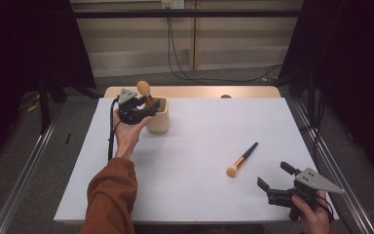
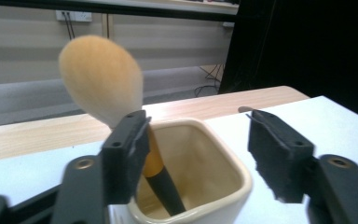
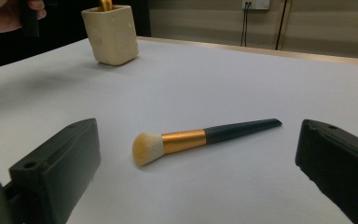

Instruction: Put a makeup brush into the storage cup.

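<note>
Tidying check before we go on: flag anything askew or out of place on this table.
One makeup brush lies loose on the white table, apart from the cream holder, ahead of the right gripper. The other brush stands tilted in the holder.

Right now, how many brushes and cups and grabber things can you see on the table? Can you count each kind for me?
Makeup brushes: 2, one standing in the cup and one lying on the table
Cream cups: 1
Grippers: 2, left gripper and right gripper
Total: 5
</note>
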`<state>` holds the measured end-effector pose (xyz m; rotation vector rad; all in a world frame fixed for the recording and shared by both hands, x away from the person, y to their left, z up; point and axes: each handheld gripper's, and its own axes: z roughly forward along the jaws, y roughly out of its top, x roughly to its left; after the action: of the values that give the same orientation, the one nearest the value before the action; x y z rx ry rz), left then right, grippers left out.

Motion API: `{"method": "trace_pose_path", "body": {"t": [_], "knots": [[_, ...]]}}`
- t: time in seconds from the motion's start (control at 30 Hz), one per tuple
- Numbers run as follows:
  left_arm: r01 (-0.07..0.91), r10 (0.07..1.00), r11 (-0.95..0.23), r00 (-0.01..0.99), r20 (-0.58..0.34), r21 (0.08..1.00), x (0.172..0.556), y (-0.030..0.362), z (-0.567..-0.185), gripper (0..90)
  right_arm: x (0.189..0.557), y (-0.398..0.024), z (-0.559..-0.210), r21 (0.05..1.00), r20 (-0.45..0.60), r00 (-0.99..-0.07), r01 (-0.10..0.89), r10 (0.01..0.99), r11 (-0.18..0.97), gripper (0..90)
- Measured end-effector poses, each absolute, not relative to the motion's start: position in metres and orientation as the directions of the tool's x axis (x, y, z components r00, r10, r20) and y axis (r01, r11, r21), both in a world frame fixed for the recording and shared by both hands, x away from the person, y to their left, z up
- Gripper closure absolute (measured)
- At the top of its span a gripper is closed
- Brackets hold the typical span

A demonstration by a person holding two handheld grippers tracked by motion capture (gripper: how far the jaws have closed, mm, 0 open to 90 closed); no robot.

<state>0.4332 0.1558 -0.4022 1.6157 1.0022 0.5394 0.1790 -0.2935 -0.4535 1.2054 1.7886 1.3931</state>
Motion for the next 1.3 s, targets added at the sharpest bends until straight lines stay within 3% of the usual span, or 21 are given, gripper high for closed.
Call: {"method": "trace_pose_path", "body": {"t": [0.4, 0.77, 0.87, 0.97, 1.3], "knots": [[0.340, 0.810, -0.073, 0.569, -0.143, 0.938, 0.410, 0.158, -0.407, 5.0, 0.177, -0.294, -0.453, 0.952, 0.082, -0.433, 0.301, 0.898, 0.058, 0.0], [0.304, 0.789, -0.061, 0.598, -0.141, 0.951, 0.384, 0.179, -0.403, 4.9, 0.178, -0.294, -0.453, 0.951, 0.086, -0.426, 0.304, 0.900, 0.053, 0.0], [0.226, 0.786, -0.110, 0.616, -0.054, 0.968, 0.378, 0.181, -0.407, 5.6, 0.178, -0.294, -0.453, 0.951, 0.088, -0.423, 0.305, 0.902, 0.050, 0.0], [0.241, 0.789, -0.072, 0.608, -0.092, 0.968, 0.373, 0.185, -0.409, 5.1, 0.179, -0.295, -0.453, 0.951, 0.089, -0.418, 0.306, 0.904, 0.047, 0.0], [0.220, 0.796, -0.076, 0.601, -0.074, 0.973, 0.340, 0.206, -0.403, 4.4, 0.177, -0.296, -0.453, 0.952, 0.086, -0.414, 0.302, 0.906, 0.047, 0.0]]}}
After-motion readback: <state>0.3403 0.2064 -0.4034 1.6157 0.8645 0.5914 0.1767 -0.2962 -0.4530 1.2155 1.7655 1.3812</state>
